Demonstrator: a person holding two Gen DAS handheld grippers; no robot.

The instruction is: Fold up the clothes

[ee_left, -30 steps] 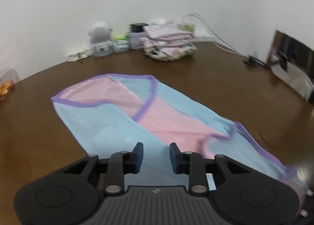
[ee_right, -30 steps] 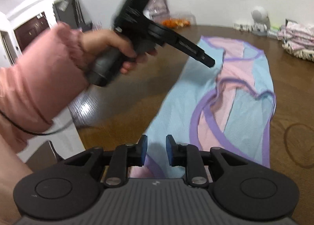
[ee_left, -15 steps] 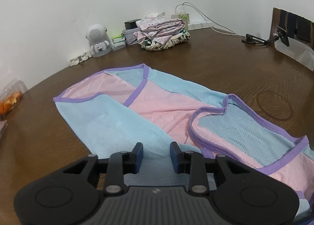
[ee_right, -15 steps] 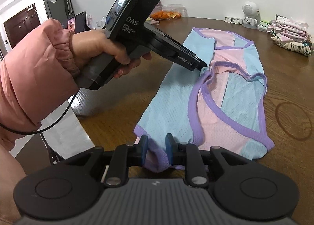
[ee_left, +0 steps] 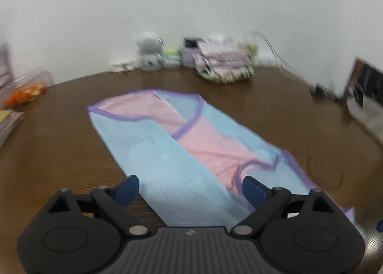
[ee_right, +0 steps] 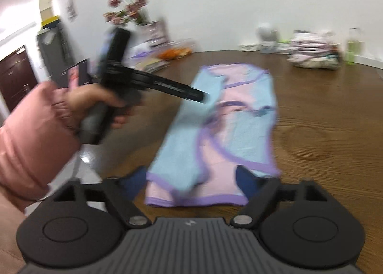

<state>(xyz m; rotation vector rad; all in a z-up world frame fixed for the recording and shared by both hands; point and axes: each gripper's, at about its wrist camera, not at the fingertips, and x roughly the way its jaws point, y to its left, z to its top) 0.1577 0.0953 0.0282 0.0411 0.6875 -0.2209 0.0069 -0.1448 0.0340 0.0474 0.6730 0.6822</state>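
A light blue and pink mesh garment with purple trim point(ee_left: 182, 144) lies folded lengthwise on the brown wooden table point(ee_left: 59, 135). It also shows in the right wrist view point(ee_right: 229, 130), its near end doubled over. My left gripper point(ee_left: 190, 186) is open and empty above the garment's near edge. In the right wrist view it point(ee_right: 203, 97) hovers over the garment's left side, held by a hand in a pink sleeve. My right gripper point(ee_right: 191, 178) is open and empty above the garment's near hem.
A stack of folded clothes point(ee_left: 225, 65) sits at the table's far edge next to a small white robot figure point(ee_left: 149, 46) and a cable. A bag of oranges point(ee_left: 24, 89) lies far left. A vase of flowers point(ee_right: 126, 8) and books stand beyond it.
Both grippers were shut on the garment and have opened, letting it go. Both have lifted and drawn back from the cloth, which now lies flat.
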